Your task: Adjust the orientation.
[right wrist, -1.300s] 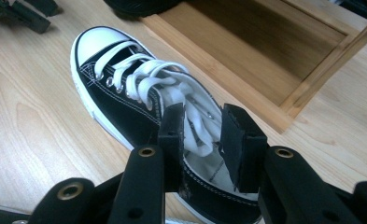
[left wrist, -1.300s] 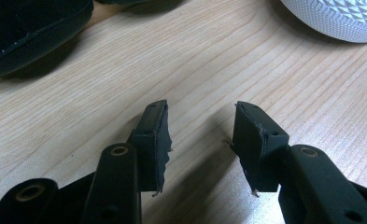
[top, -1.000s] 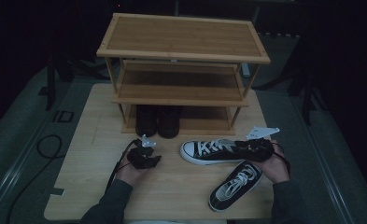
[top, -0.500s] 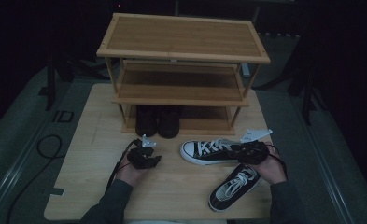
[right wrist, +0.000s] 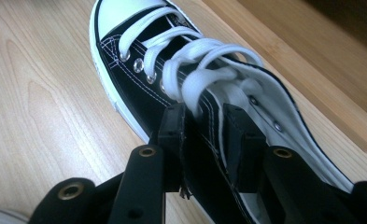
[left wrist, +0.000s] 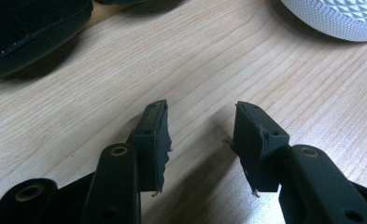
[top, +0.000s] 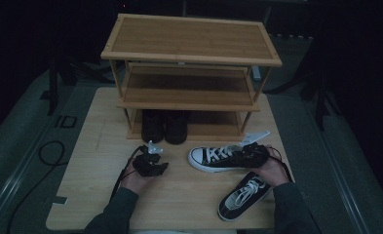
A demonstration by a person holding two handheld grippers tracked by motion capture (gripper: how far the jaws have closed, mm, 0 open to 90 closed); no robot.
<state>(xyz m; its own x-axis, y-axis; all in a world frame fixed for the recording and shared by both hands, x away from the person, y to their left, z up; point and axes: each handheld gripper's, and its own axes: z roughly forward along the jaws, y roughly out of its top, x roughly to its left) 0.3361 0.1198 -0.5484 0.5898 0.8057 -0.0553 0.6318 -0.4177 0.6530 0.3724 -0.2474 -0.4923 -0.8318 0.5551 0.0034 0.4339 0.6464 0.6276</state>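
A black high-top sneaker with white laces and toe cap lies on the wooden table, toe to the left. My right gripper is shut on the side wall of that sneaker beside the laces; in the right gripper view the right gripper has one jaw inside the opening and one outside. Its mate, a second sneaker, lies nearer the front edge. To the left, my left gripper rests low over bare wood; the left gripper is open with nothing between its jaws.
A three-tier bamboo shoe rack stands at the table's back. A pair of black shoes sits on its bottom level, one black shoe close ahead of the left gripper. The sneaker's white toe is also near it.
My right hand has shifted slightly left along the sneaker. The left gripper has stayed in place.
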